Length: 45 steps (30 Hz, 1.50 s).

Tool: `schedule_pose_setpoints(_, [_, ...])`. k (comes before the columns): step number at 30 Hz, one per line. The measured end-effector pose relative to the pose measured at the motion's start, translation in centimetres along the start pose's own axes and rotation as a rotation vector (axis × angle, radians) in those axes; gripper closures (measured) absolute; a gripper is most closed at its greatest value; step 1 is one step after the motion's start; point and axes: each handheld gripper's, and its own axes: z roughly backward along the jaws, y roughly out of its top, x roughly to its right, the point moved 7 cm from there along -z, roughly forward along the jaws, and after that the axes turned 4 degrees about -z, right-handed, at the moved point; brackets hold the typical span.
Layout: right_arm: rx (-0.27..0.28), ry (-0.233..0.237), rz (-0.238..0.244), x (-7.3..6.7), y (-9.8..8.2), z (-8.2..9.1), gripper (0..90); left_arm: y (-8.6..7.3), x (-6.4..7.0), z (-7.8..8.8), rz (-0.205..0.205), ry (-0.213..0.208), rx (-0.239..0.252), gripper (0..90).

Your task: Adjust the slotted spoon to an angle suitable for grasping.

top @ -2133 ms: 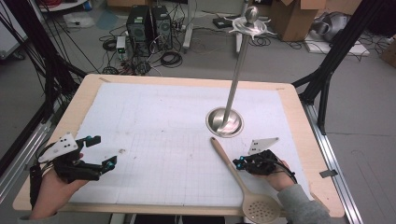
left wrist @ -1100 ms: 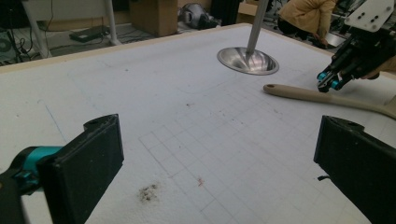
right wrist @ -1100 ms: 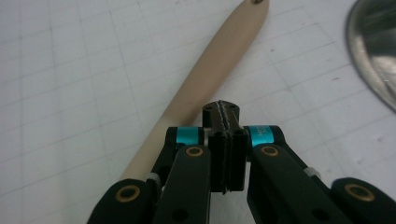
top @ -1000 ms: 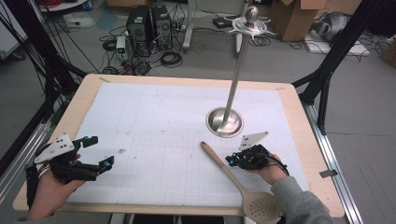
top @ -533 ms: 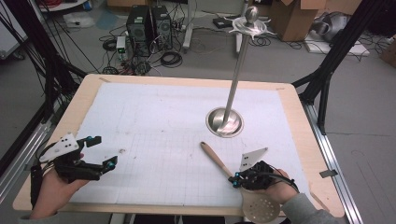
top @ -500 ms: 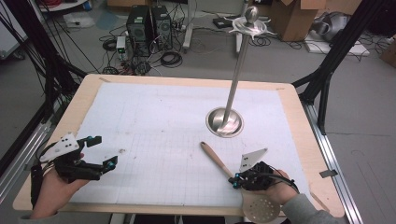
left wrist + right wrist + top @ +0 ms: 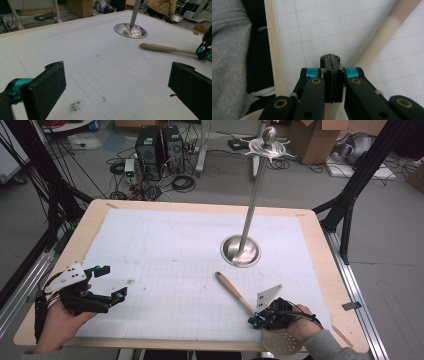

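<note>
Black jaws of the right tool (image 7: 330, 58) are pressing flat against each other with nothing between them, and the tool (image 7: 256, 319) is sitting over the handle of the wooden spoon (image 7: 235, 290) near the front right corner of the surface (image 7: 200, 206). Whether the tips are touching the handle cannot be told.

The spoon is lying diagonally. Its handle end is pointing toward the round base of the metal stand (image 7: 241, 251), and its perforated bowl is overhanging the front edge of the surface.

Probable hazards:
- With the jaws shut, the tool is only able to push. A push toward the front edge is likely to send the overhanging spoon off the surface.
- The handle is rounded, so an off-centre closing is likely to make it roll or pivot out of the grip.
- The stand is tall on a small base. A swinging spoon handle is likely to knock it.

The left tool (image 7: 111, 282) is hovering wide open and empty near the front left corner, well apart from the spoon.
</note>
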Motion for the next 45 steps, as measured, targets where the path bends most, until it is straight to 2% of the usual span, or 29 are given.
schedule_pose_setpoints(10, [-0.006,-0.024,0.000,2.5,-1.3,1.1,90.0,-0.1,0.0,-0.1,0.000,-0.001,-0.003,1.9])
schedule_pose_setpoints(11, [-0.004,-0.025,0.014,3.1,-1.5,1.2,90.0,-0.1,0.0,-0.1,0.000,-0.002,-0.005,1.9])
schedule_pose_setpoints(15, [-0.007,-0.026,0.021,3.4,-1.4,1.4,90.0,-0.1,0.0,-0.1,-0.002,-0.003,-0.005,1.9])
schedule_pose_setpoints(17, [0.010,-0.031,0.020,3.3,-1.2,1.4,90.0,-0.1,-0.1,-0.1,-0.001,-0.003,-0.004,1.9])
schedule_pose_setpoints(18, [0.083,-0.037,0.006,3.1,-0.1,2.0,90.0,-0.1,-0.1,-0.1,0.001,-0.001,-0.005,1.9])
schedule_pose_setpoints(19, [0.083,-0.037,0.006,3.1,-0.1,2.0,90.0,-0.2,-0.1,-0.1,0.001,0.000,-0.006,1.9])
schedule_pose_setpoints(21, [0.155,-0.093,-0.044,3.6,1.4,2.8,90.0,-0.2,-0.1,-0.1,0.004,-0.001,-0.007,1.9])
schedule_pose_setpoints(22, [0.155,-0.093,-0.044,3.6,1.4,2.8,90.0,-0.2,-0.1,-0.1,0.004,-0.001,-0.007,1.9])
schedule_pose_setpoints(24, [0.176,-0.118,-0.085,4.0,2.1,2.8,90.0,-0.1,0.0,-0.1,0.002,-0.003,-0.005,1.9])
schedule_pose_setpoints(25, [0.173,-0.154,-0.123,4.7,2.4,2.5,90.0,-0.1,0.0,-0.1,-0.001,-0.006,-0.004,1.9])
schedule_pose_setpoints(26, [0.173,-0.154,-0.123,4.7,2.4,2.5,90.0,-0.1,0.0,-0.1,-0.001,-0.006,-0.004,1.9])
schedule_pose_setpoints(27, [0.165,-0.184,-0.145,5.3,2.6,2.0,90.0,0.0,0.1,-0.1,-0.001,-0.007,-0.003,1.9])
schedule_pose_setpoints(32, [0.133,-0.216,-0.162,6.7,2.5,0.9,90.0,0.0,-0.1,0.0,0.001,-0.004,0.000,1.9])
schedule_pose_setpoints(35, [0.132,-0.230,-0.176,7.2,2.4,0.8,90.0,-0.1,-0.2,0.1,0.002,-0.001,-0.001,1.9])
schedule_pose_setpoints(39, [0.117,-0.228,-0.193,7.6,2.0,0.6,90.0,0.0,-0.1,0.3,0.003,0.002,0.003,1.9])
schedule_pose_setpoints(45, [0.120,-0.206,-0.154,7.4,2.2,0.3,90.0,-0.1,0.0,0.1,-0.001,-0.001,-0.003,1.9])
